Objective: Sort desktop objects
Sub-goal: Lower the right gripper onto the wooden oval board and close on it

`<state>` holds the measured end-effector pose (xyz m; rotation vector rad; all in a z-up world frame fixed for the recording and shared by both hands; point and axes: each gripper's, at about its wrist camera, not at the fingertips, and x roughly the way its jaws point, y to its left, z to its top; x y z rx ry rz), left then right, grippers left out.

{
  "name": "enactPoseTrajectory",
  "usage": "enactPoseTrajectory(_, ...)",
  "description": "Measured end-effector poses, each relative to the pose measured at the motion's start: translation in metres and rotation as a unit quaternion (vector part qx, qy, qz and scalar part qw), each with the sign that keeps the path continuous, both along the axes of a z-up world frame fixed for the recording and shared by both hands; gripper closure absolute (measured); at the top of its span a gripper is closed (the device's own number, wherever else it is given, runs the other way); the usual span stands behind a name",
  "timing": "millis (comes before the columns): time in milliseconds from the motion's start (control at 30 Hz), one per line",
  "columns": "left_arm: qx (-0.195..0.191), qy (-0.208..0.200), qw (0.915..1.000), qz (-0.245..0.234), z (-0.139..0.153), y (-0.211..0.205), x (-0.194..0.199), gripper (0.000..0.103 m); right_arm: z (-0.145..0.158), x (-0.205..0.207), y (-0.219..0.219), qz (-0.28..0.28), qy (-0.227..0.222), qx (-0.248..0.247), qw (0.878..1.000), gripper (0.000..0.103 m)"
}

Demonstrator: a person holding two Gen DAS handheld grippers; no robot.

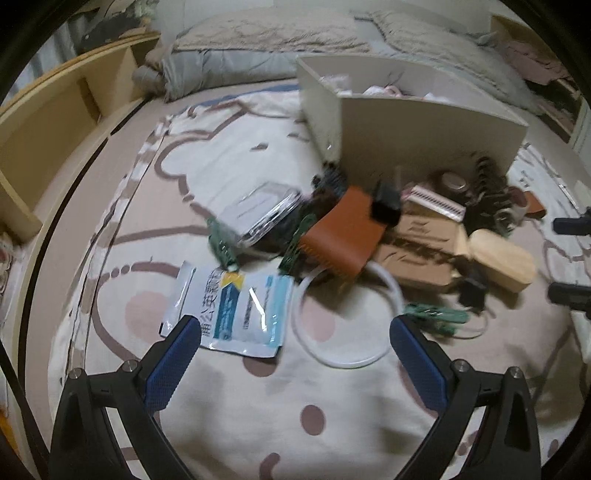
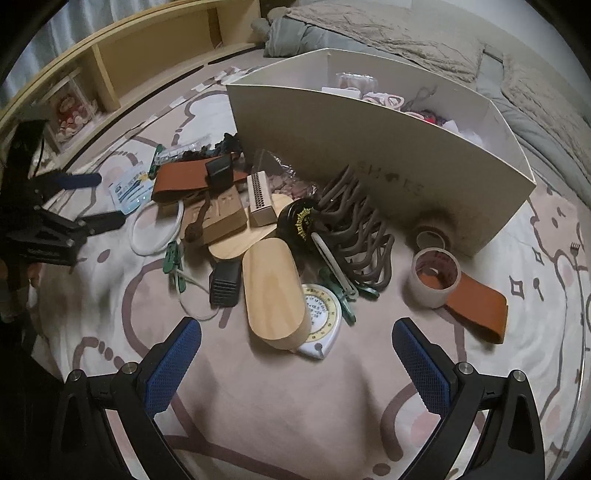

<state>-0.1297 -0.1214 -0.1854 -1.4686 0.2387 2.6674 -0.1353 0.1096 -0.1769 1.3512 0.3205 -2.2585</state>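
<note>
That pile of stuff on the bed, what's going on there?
A person holds two blue-padded tongs over a clutter heap beside a cream cardboard box. Both the left tongs and right tongs are open and empty. A white ring and an oval wooden box lie nearest them.

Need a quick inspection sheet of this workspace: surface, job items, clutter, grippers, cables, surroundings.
Surface: patterned blanket on a bed.
Job's things: cream box, partly filled; wooden oval case, tape roll, brown leather strap, white ring, blue-white packet lie loose in front of it.
Clutter: brown coiled hair clips, green clips, dial gauge, piled and overlapping.
Grippers: left gripper open, empty; right gripper open, empty.
Cables: thin white cord by the black block.
Surroundings: wooden shelf, grey bedding.
</note>
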Motion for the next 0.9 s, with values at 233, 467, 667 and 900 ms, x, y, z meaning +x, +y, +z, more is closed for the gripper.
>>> enactPoseTrajectory(233, -0.029, -0.016, 0.9994, 0.01, -0.018, -0.003, -0.009, 0.0, -0.007, -0.004, -0.008, 0.011, 0.001, 0.012, 1.0, 0.018)
enactPoseTrajectory(467, -0.037, -0.03, 0.9986, 0.023, -0.027, -0.006, -0.017, 0.0, -0.02, -0.008, -0.022, 0.024, -0.012, 0.024, 0.999, 0.026)
enactPoseTrajectory(667, -0.042, -0.045, 0.9973, 0.039, -0.036, -0.012, -0.023, 0.0, -0.032, -0.01, -0.03, 0.025, -0.025, 0.049, 0.998, 0.039)
enactPoseTrajectory(900, -0.035, -0.066, 0.9968, 0.031, -0.044, -0.011, -0.023, 0.0, -0.037, -0.011, -0.03, 0.026, -0.031, 0.054, 0.998, 0.059)
